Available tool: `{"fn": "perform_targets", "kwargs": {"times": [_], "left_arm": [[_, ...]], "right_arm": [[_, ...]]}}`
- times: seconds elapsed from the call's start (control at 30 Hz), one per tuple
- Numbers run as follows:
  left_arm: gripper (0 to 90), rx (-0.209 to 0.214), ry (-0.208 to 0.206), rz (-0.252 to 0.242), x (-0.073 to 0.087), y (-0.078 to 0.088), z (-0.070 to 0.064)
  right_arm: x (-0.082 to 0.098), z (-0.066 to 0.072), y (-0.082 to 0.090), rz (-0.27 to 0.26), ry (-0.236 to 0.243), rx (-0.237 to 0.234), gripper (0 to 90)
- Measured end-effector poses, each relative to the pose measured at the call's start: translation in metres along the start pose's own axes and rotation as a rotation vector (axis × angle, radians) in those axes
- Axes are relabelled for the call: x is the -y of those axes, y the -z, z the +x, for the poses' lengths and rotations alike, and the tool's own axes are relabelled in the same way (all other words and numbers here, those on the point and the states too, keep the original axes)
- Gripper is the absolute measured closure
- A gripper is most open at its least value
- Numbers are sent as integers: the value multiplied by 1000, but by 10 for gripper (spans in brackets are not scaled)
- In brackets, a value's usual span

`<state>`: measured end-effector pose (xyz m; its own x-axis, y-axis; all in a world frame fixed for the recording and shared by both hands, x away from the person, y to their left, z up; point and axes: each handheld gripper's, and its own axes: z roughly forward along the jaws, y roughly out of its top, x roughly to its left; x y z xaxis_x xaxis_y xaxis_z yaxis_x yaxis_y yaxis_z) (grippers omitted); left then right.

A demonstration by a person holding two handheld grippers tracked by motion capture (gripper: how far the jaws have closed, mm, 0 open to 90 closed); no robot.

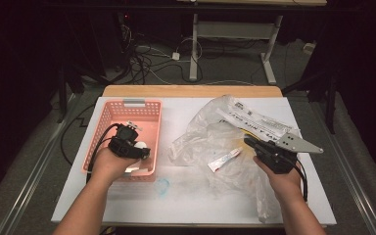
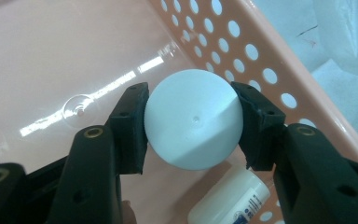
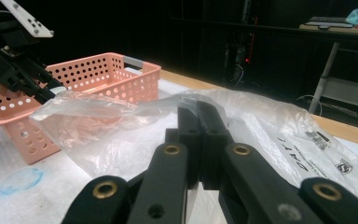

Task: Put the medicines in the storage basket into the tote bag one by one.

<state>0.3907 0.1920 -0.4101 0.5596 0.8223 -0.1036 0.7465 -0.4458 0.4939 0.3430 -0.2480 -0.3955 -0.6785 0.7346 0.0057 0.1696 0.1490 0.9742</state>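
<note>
A pink perforated basket [image 1: 127, 104] [image 2: 261, 60] [image 3: 135, 74] stands on the left of the white table. Inside it my left gripper [image 1: 143, 150] [image 2: 193, 123] is shut on a white round object [image 1: 139, 145] [image 2: 191, 116], both pads pressing its sides. A small white bottle [image 2: 228, 200] lies on the basket floor below. On the right, my right gripper [image 1: 248, 142] [image 3: 200, 112] is shut, its tips pinching the film of a crumpled clear plastic bag [image 1: 215, 132] [image 3: 270, 121]. A small white tube [image 1: 223, 160] lies in the bag, just left of that gripper.
The table top [image 1: 186, 196] is white with a wooden far edge. A faint blue ring mark [image 1: 162, 186] [image 3: 21, 181] sits in front of the basket. Dark floor, cables and a desk frame [image 1: 194, 44] lie beyond the table.
</note>
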Motion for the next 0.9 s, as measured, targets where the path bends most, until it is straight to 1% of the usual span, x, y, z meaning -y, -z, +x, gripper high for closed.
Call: {"fn": "perform_targets", "kwargs": {"times": [0.07,0.17,0.3,0.37,0.47,0.53,0.6,0.63,0.7,0.77,0.87,0.9], "left_arm": [[488,-10,-15,-4,3,2,-2],[488,-17,-10,-41,7,5,-4],[488,-19,-13,-73,14,8,-6],[488,-24,-4,-91,19,8,-6],[488,-28,11,-130,26,11,-7],[488,-20,22,-157,31,12,-8],[488,-28,19,-172,35,12,-10],[488,-24,15,-181,38,12,-11],[489,-38,5,-206,41,13,-13],[489,-35,6,-226,43,15,-15],[489,-52,-8,-232,45,15,-18],[489,-50,-7,-240,46,15,-19]], "right_arm": [[0,-1,1,3,-2,0,900],[0,-1,1,6,0,2,900],[1,0,0,7,-1,2,900],[1,0,0,7,-1,2,900],[1,0,0,8,5,1,900],[1,0,-1,8,6,-2,900],[2,1,-1,8,5,-2,900],[2,1,-2,10,6,-2,900],[2,1,-2,16,3,-1,900],[2,1,-2,16,8,-2,900],[2,2,-3,17,9,-2,900],[3,2,-3,20,6,-2,900]]}}
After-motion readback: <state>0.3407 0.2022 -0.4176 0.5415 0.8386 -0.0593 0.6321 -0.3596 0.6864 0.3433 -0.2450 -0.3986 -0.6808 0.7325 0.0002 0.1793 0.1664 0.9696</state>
